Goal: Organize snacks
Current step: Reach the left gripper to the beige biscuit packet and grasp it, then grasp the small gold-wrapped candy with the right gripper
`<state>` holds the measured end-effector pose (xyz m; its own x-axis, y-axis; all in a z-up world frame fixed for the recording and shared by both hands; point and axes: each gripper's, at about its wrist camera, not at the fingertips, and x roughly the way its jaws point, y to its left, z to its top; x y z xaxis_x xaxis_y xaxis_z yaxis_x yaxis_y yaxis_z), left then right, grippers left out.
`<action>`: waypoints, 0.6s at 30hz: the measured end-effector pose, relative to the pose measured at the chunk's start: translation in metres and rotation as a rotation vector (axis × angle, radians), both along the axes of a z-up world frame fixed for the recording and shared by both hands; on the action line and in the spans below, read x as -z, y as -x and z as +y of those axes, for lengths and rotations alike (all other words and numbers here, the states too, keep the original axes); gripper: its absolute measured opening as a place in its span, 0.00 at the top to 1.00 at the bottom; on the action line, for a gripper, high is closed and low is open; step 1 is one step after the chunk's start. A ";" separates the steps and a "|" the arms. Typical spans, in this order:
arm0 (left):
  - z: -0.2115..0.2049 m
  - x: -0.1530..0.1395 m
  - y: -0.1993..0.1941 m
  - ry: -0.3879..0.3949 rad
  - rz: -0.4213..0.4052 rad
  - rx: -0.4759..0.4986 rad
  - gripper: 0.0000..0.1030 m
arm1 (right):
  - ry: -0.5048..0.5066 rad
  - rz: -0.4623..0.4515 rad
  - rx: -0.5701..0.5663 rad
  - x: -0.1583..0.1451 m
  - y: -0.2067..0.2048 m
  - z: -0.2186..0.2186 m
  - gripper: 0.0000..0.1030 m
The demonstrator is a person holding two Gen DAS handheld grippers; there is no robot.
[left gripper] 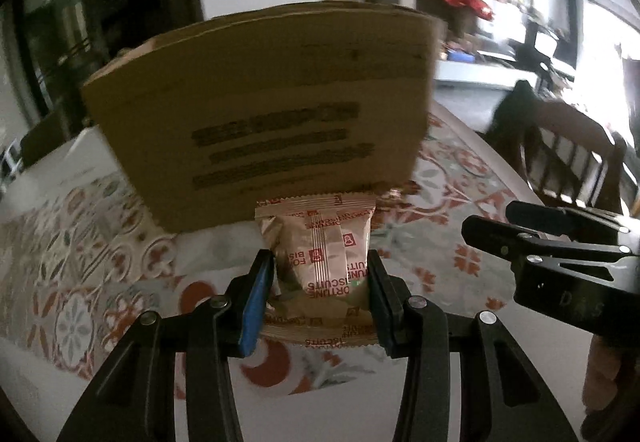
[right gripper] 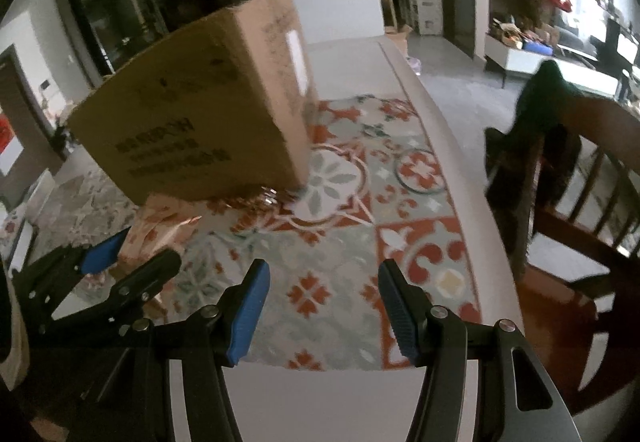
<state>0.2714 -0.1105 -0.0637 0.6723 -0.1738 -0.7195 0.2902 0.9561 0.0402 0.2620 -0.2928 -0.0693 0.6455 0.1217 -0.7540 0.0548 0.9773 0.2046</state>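
My left tool (left gripper: 320, 298) has its jaws pressed on both sides of a biscuit packet (left gripper: 320, 266), so I judge the pick-up step is done and the carry is in hand. The packet seems lifted a little above the table (left gripper: 460, 266), but I cannot tell for sure. My right tool (right gripper: 324, 306) stands half open and holds nothing. Beyond the packet stands a cardboard box (left gripper: 260, 113) on the patterned cloth. I think the next move needs the packet raised above the box rim; the opening is hidden from me.
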 end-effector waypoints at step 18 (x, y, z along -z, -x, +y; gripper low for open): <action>0.025 0.009 -0.025 0.070 0.018 -0.155 0.57 | -0.056 -0.008 -0.036 0.019 -0.059 0.028 0.50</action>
